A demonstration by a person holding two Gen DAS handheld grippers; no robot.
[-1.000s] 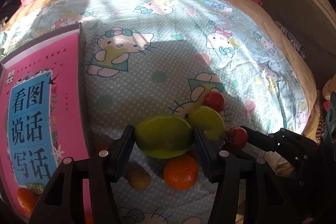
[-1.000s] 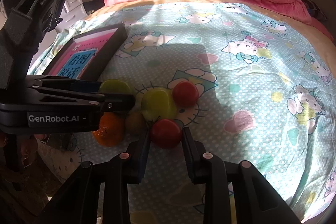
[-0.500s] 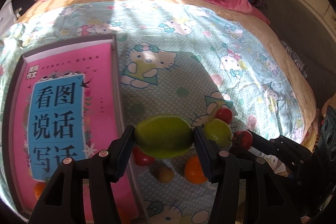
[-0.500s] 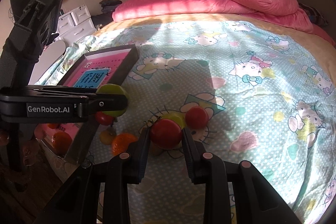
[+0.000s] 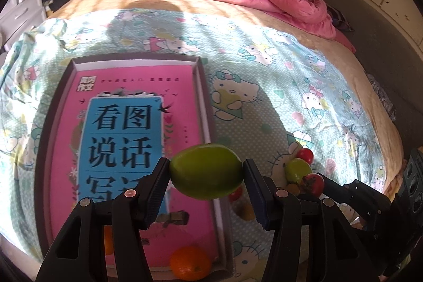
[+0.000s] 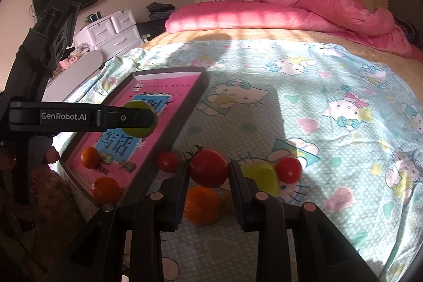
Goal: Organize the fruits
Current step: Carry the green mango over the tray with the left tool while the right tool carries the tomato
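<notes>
Left tongs (image 5: pixel 206 173) clamped on a green lemon (image 5: pixel 206 171), held above the near half of a tray (image 5: pixel 203 86). Right tongs (image 6: pixel 208 172) clamped on a stemmed tomato (image 6: pixel 208 167), held over the bed (image 6: pixel 330 86), just right of the tray.

Below the left tongs: an orange (image 5: pixel 189 264) at the tray's near edge, cut off at its bottom; a second one behind the left finger (image 5: pixel 156 192), mostly hidden. Pink book (image 5: pixel 132 123) lining the tray, large Chinese characters on a blue panel, lower rows covered by tongs and lemon. Small print blurred, unreadable.

Under the right tongs: an orange (image 6: pixel 202 205) on the bed, partly hidden, blurred. Just right: another lemon (image 6: pixel 261 176) touching a tomato (image 6: pixel 288 169).

"GenRobot.AI" readable on the left tongs' side.
</notes>
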